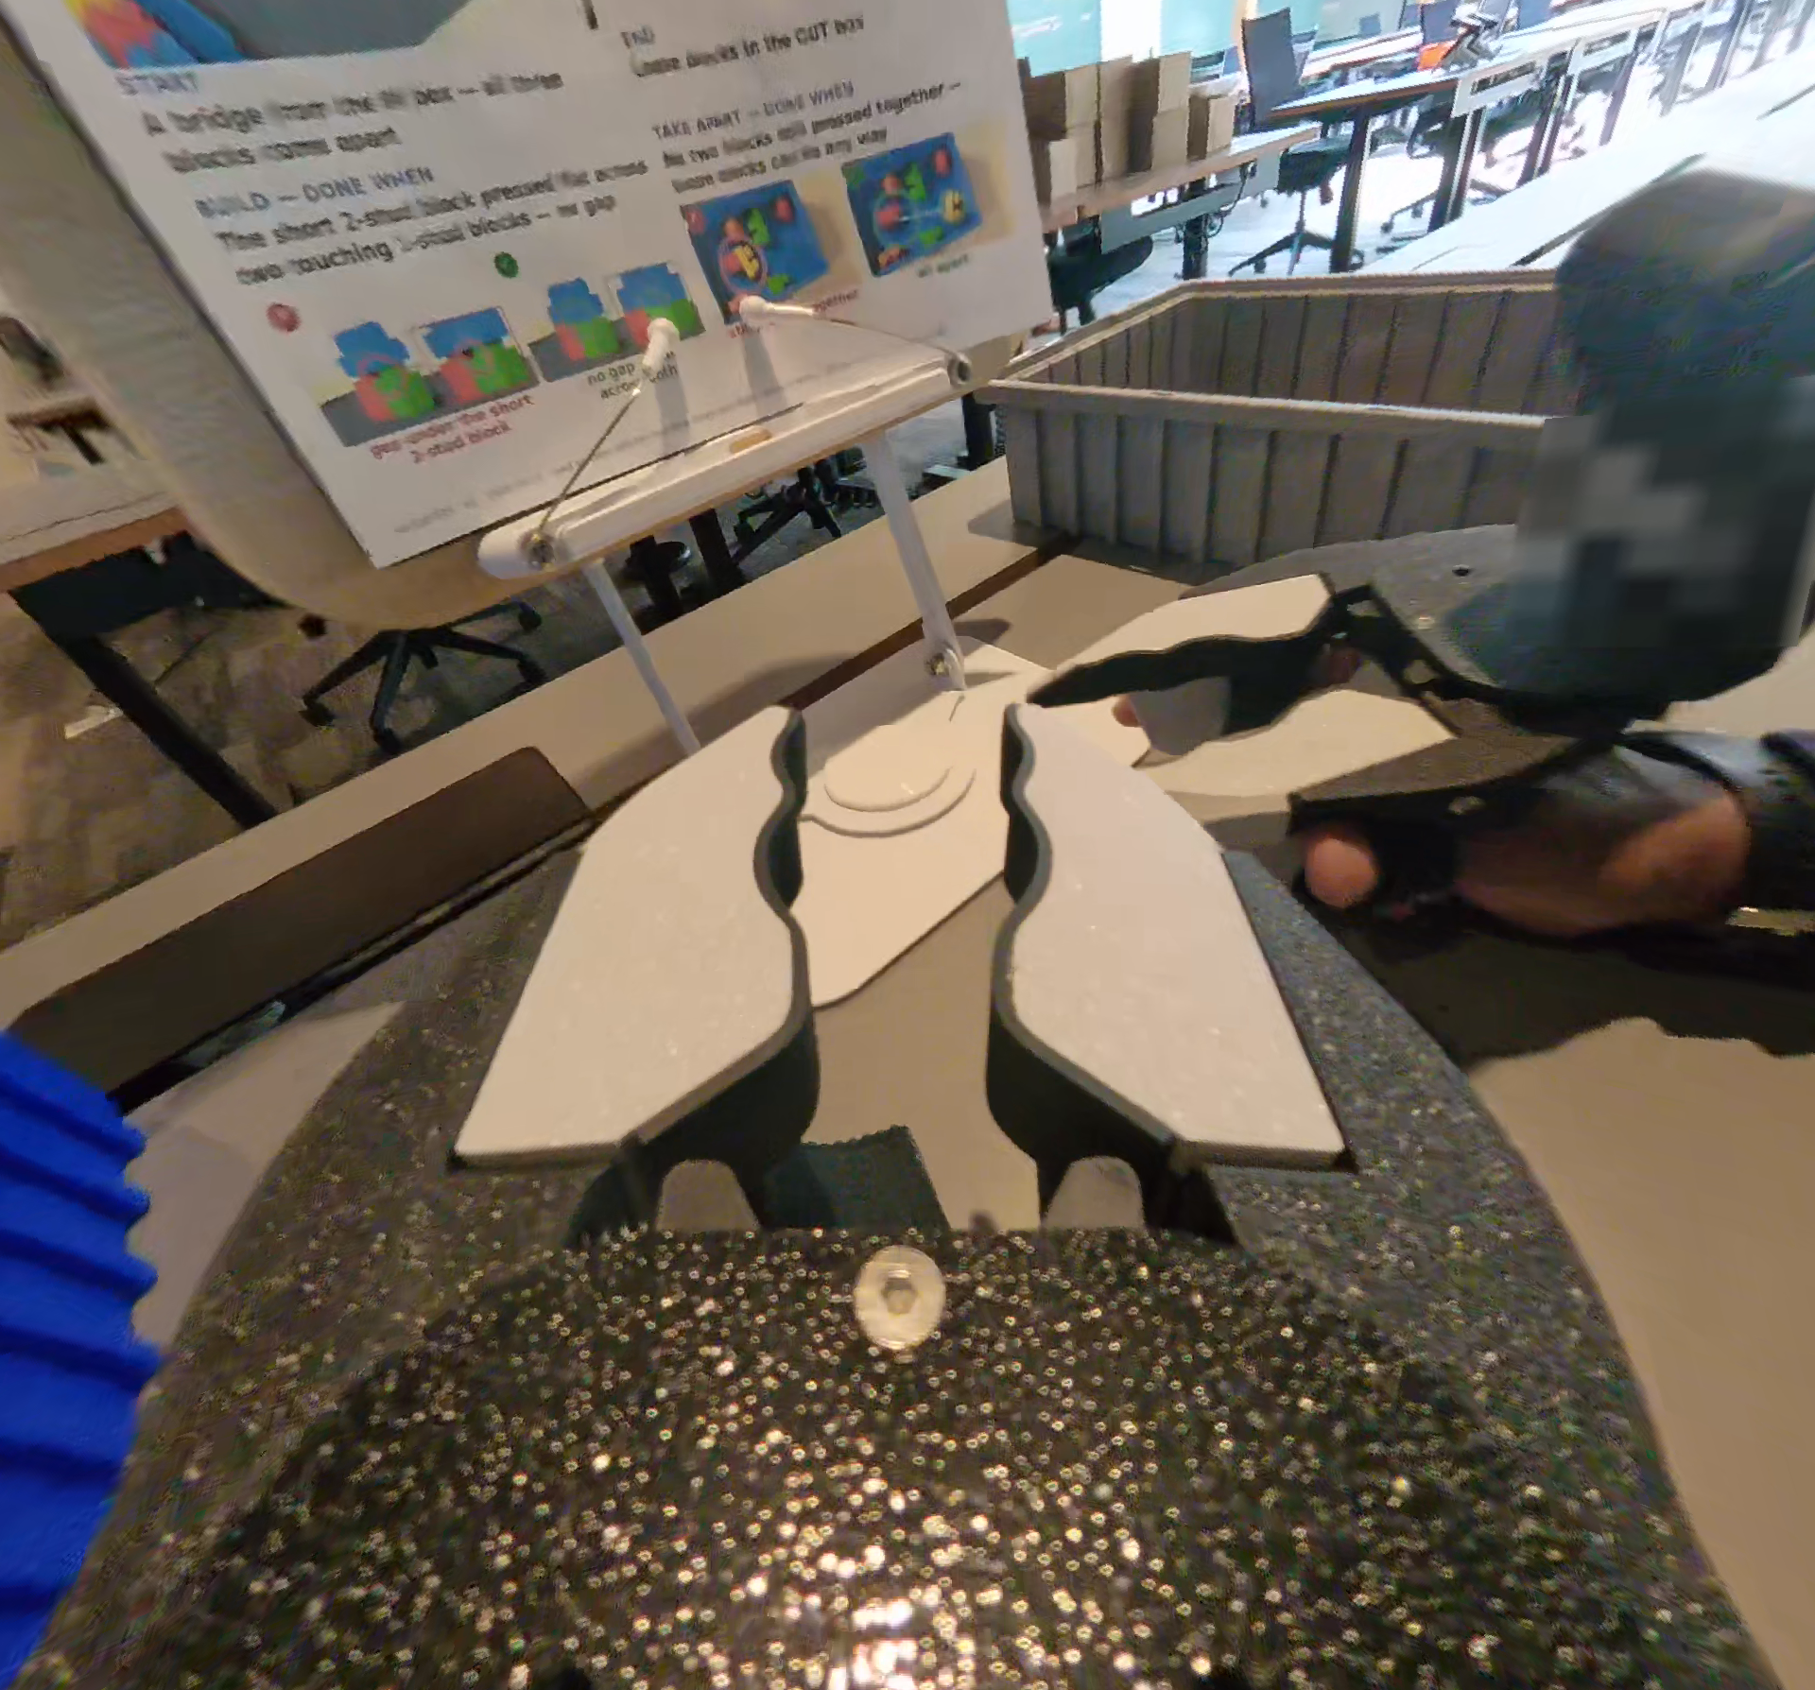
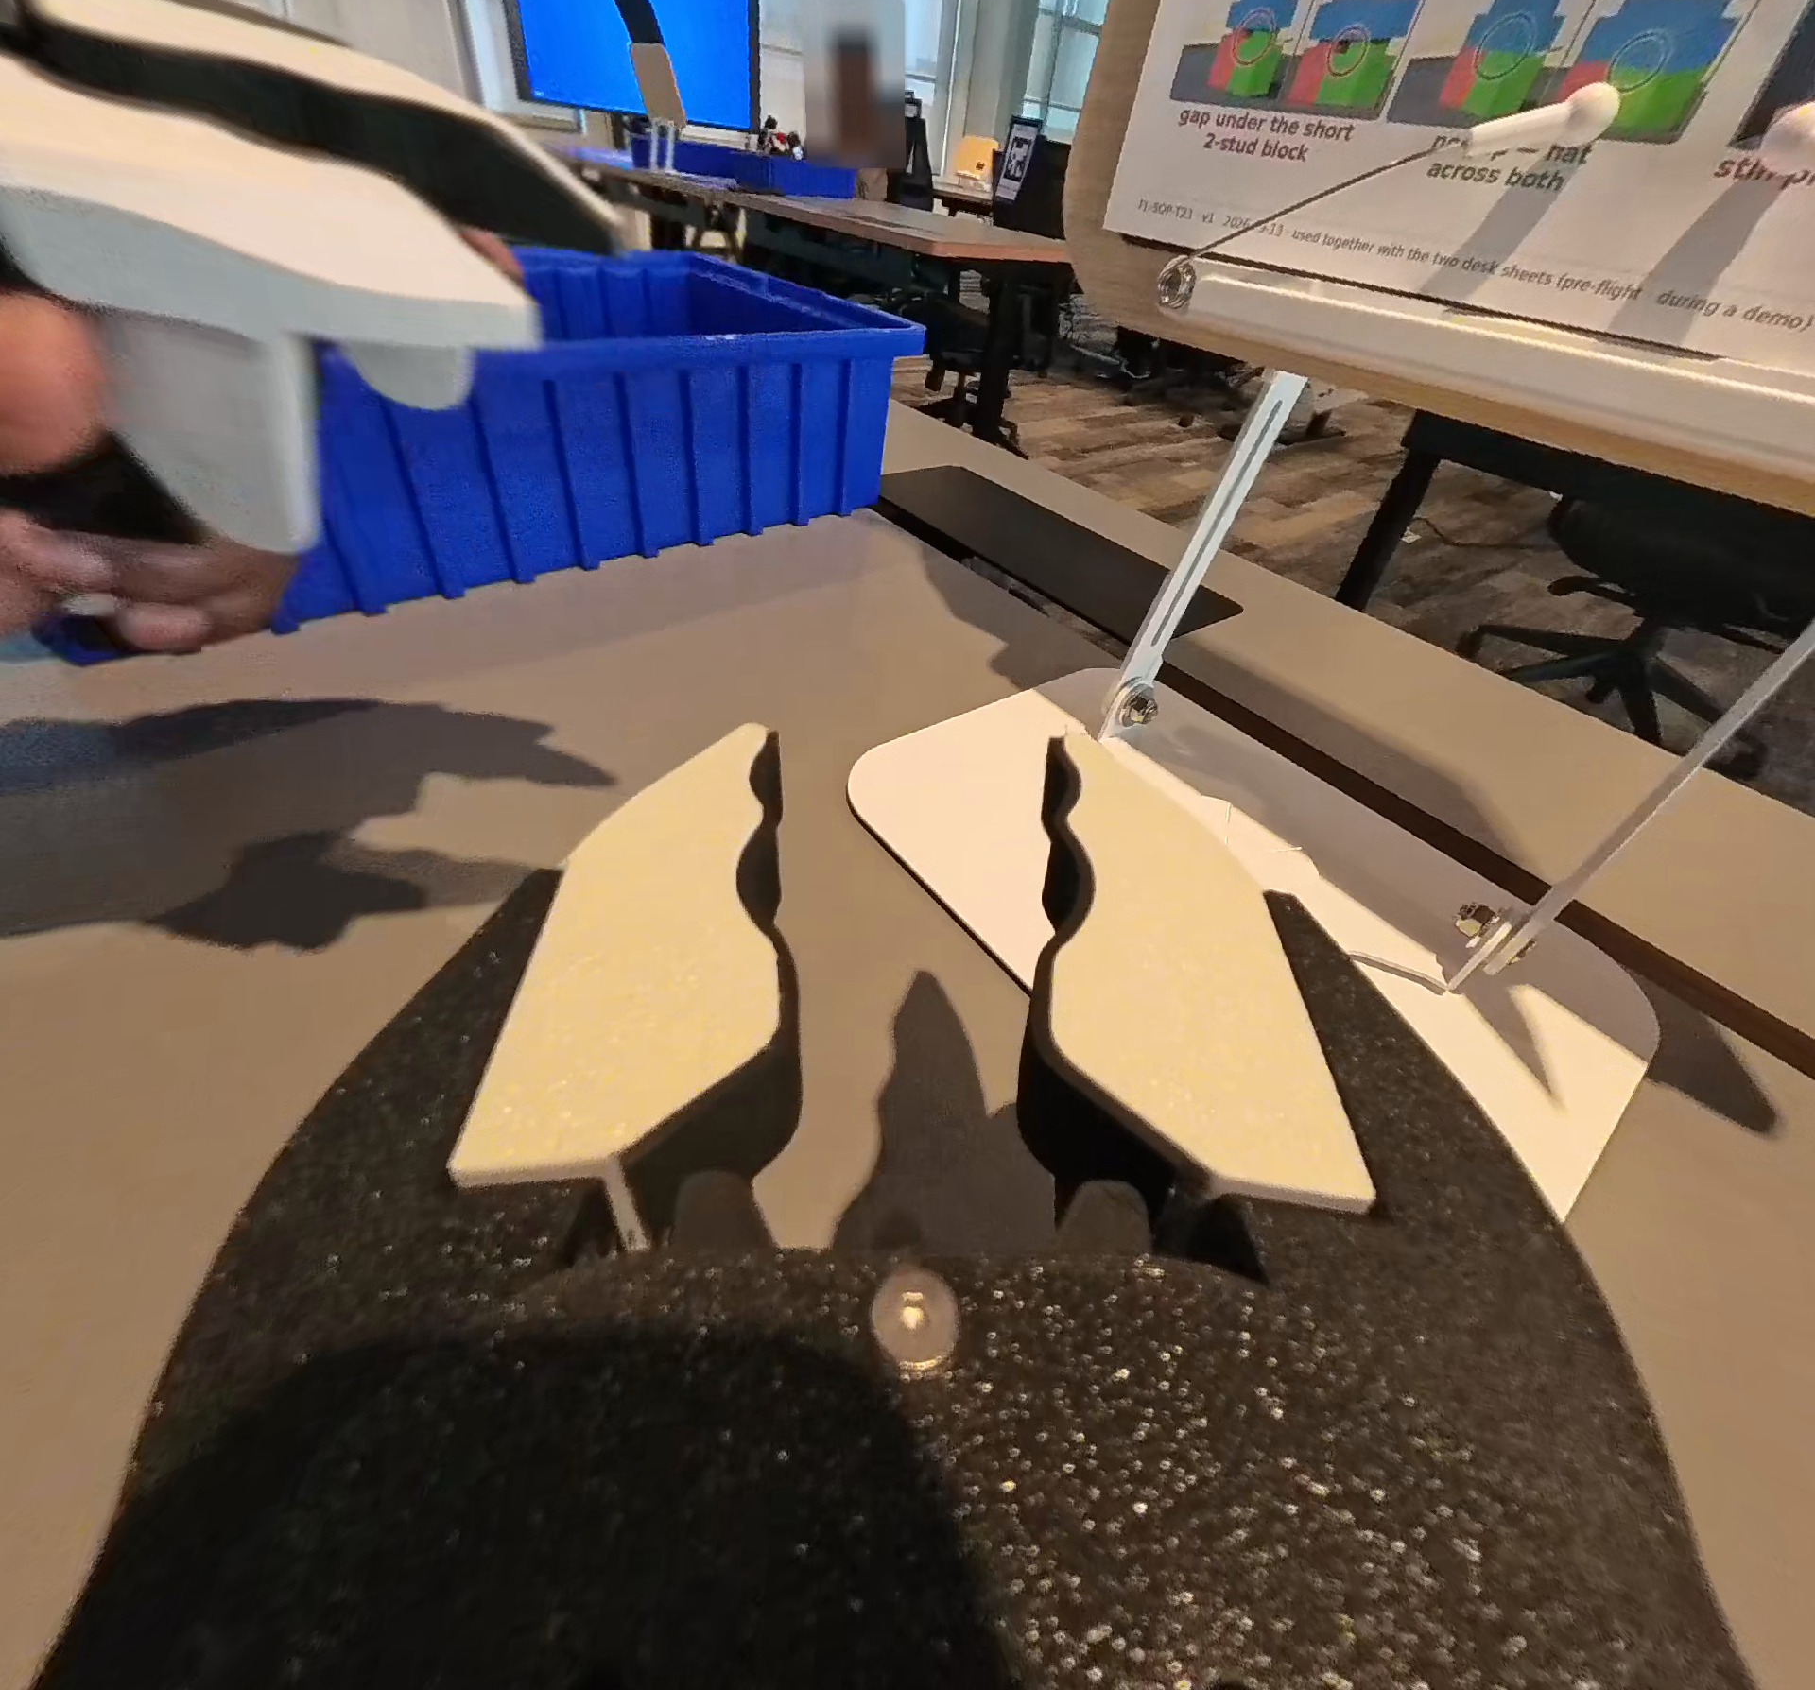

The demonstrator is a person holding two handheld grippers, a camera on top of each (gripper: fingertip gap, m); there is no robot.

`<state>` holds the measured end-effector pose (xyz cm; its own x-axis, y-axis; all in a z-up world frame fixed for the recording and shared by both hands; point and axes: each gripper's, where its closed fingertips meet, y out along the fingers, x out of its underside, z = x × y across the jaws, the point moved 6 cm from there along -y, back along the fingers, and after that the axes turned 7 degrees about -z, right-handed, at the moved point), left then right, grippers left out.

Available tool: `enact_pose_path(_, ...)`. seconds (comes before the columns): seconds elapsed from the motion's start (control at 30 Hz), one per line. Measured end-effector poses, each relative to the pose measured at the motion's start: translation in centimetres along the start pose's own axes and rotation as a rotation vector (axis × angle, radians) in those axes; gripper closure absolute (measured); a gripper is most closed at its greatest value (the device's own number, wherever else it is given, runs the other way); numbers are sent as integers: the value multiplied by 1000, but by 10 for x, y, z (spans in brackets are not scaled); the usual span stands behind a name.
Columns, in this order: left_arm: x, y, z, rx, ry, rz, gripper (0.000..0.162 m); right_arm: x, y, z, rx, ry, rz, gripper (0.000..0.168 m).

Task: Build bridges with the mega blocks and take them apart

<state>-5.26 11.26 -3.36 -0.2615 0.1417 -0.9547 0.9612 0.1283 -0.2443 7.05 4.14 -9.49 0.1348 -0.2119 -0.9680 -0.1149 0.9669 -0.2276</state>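
So: left gripper [image 1: 904, 730] jaws parted, nothing between them, over the grey table [image 1: 1621, 1201]. Right gripper [image 2: 908, 759] same, gap clear. Just ahead of both sits the white stand base [image 2: 943, 818], which carries an instruction sheet [image 1: 550, 199] (printed text and block pictures, wording not repeated here). No mega blocks visible anywhere. Blue bin [image 2: 609, 425] is front-left of the right gripper, its inside hidden by the wall. Grey bin [image 1: 1277, 464] is front-right of the left gripper, contents also hidden. Other gripper is blurred in each view.
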Motion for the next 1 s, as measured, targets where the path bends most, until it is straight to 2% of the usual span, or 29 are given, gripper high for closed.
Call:
enact_pose_path(0.17,-7,-71,-33,-100,-67,-37,125,0,0,0,-2,-2,0,117)
enact_pose_path(0.3,-19,-125,-97,-239,-97,-131,122,0,0,-2,-3,-12,-3,117)
enact_pose_path(0.4,-26,-142,-158,-345,-158,-204,122,0,0,-2,-3,-14,-4,117)
enact_pose_path(0.57,5,-107,-238,-249,-384,-420,119,0,0,-3,0,-20,-2,117)
enact_pose_path(0.63,26,-89,-264,-270,-414,-525,120,0,-1,-3,-1,-19,2,117)
enact_pose_path(0.83,87,-32,-296,-170,-560,-696,126,-1,-1,-3,-10,-17,7,118)
enact_pose_path(1.0,122,-11,-315,-154,-637,-779,134,-1,-1,-4,-19,-26,7,120)
